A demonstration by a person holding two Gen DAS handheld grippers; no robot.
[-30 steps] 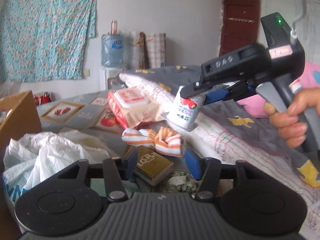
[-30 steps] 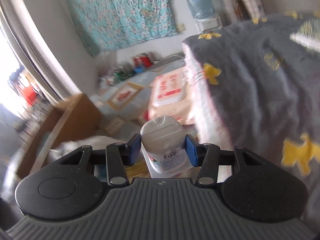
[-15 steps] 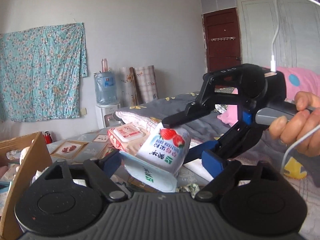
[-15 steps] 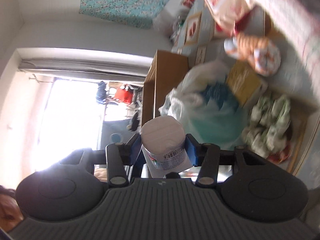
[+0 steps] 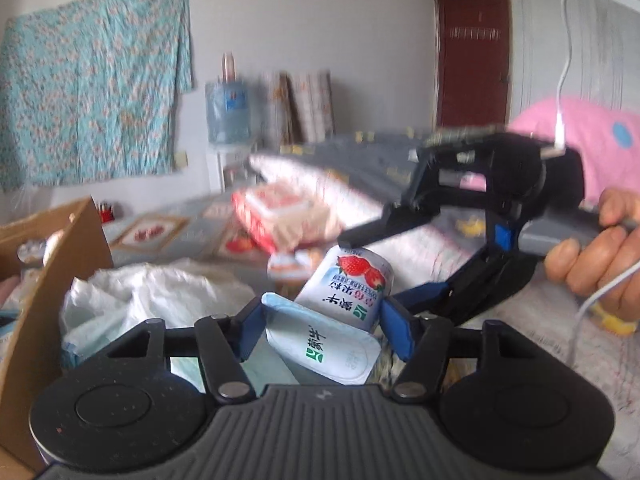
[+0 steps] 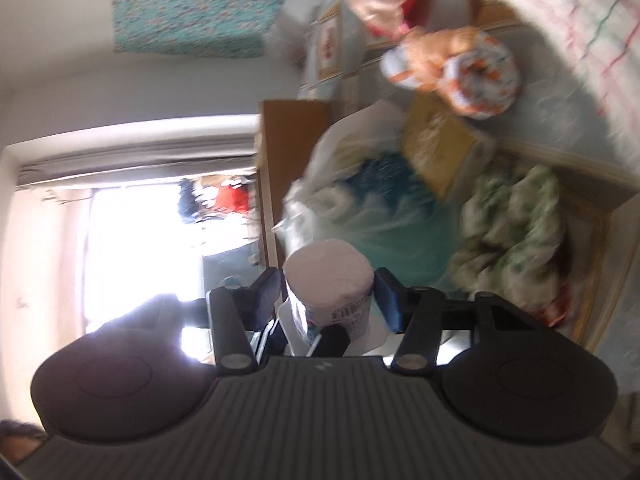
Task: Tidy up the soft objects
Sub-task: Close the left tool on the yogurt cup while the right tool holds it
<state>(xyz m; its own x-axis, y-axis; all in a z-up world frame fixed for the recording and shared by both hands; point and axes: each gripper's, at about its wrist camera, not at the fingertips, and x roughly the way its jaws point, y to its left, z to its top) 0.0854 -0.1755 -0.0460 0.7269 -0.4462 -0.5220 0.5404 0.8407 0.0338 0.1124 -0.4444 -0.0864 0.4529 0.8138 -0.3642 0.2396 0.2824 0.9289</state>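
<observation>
A white strawberry yogurt cup [image 5: 344, 292] with a pale blue foil lid lies tilted between the fingers of both grippers. My right gripper [image 6: 328, 294] is shut on the yogurt cup [image 6: 329, 280], its bottom facing the camera. In the left wrist view the right gripper [image 5: 360, 276] reaches in from the right, held by a hand. My left gripper [image 5: 324, 326] is open, its blue pads on either side of the cup's lid, not clearly pressing it.
A white plastic bag [image 5: 148, 296] lies below, beside a brown cardboard box [image 5: 60, 264]. A pink wipes pack [image 5: 280, 212], an orange striped cloth bundle [image 6: 464, 72], a gold box [image 6: 440, 148] and a green-patterned cloth [image 6: 516, 216] lie on the bed.
The right gripper has rolled over and brought the yogurt cup down between my left gripper's fingers. The left gripper has tilted up, then slightly down.
</observation>
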